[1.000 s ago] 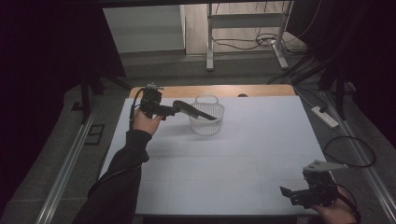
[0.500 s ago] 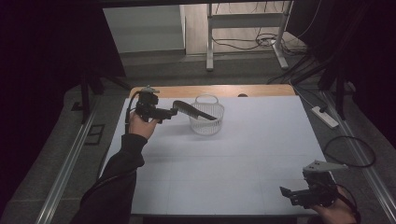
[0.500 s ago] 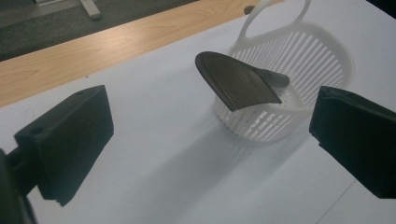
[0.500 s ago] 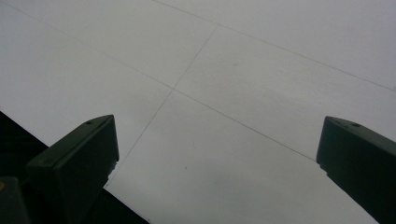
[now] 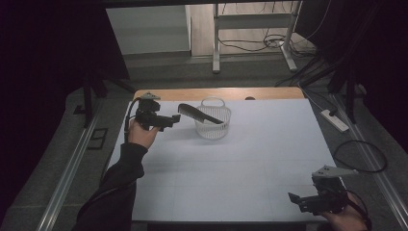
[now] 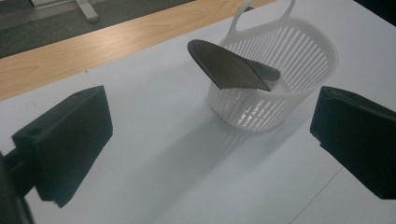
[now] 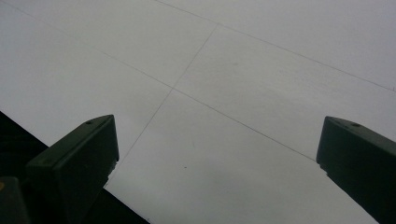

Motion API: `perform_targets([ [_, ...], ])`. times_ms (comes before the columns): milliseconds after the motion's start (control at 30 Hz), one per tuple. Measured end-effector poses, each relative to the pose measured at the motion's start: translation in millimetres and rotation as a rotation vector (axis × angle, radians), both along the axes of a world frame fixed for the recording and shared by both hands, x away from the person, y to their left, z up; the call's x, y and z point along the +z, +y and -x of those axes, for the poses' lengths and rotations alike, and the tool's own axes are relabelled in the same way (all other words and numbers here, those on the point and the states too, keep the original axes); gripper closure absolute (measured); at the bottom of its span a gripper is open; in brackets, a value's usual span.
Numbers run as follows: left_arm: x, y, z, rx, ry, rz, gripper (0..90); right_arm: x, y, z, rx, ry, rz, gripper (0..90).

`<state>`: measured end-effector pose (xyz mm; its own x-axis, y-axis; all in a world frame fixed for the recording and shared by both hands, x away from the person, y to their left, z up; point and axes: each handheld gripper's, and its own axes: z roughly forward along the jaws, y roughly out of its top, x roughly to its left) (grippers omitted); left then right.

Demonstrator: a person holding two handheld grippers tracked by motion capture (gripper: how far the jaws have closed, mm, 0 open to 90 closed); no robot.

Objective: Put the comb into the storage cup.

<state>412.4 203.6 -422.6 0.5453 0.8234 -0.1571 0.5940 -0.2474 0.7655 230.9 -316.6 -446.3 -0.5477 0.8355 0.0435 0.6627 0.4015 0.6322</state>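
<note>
A black comb [image 5: 199, 114] [image 6: 229, 70] rests slanted in a small white slatted basket [image 5: 213, 129] [image 6: 280, 102] with a handle, its broad end poking out over the rim on the left. My left gripper [image 5: 175, 118] [image 6: 212, 121] hovers just left of the basket, pointed at it, open and holding nothing. The comb's free end is a short way beyond its jaws. My right gripper [image 5: 296, 199] [image 7: 210, 140] sits low over the near right corner of the table, open, with bare white sheet between its jaws.
A white sheet [image 5: 240, 168] with faint grid lines covers the table; a strip of bare wood [image 5: 216, 94] shows along the far edge. A power strip [image 5: 335, 120] and a looped cable [image 5: 361, 156] lie on the floor at the right.
My left gripper has let go of the comb and drawn back to the left. The comb now rests in the basket. The right gripper has stayed in place.
</note>
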Motion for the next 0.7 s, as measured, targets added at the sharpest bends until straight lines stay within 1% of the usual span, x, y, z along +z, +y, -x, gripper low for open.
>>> perform_targets([
  [233,-3.0,1.0,5.6,-0.015,-0.002,0.014,0.0,-0.1,0.2,0.1,0.002,-0.002,0.002,0.0],
  [367,-2.1,0.9,10.5,-0.024,-0.010,0.009,0.0,-0.1,0.3,0.1,0.002,-0.002,0.002,0.0],
  [467,-1.0,1.8,13.8,-0.024,-0.017,0.014,0.0,-0.2,0.4,0.1,0.002,-0.001,0.003,0.0],
  [700,0.5,3.5,18.8,-0.029,-0.014,0.022,0.0,-0.1,0.7,0.1,0.003,0.000,0.006,0.0],
])
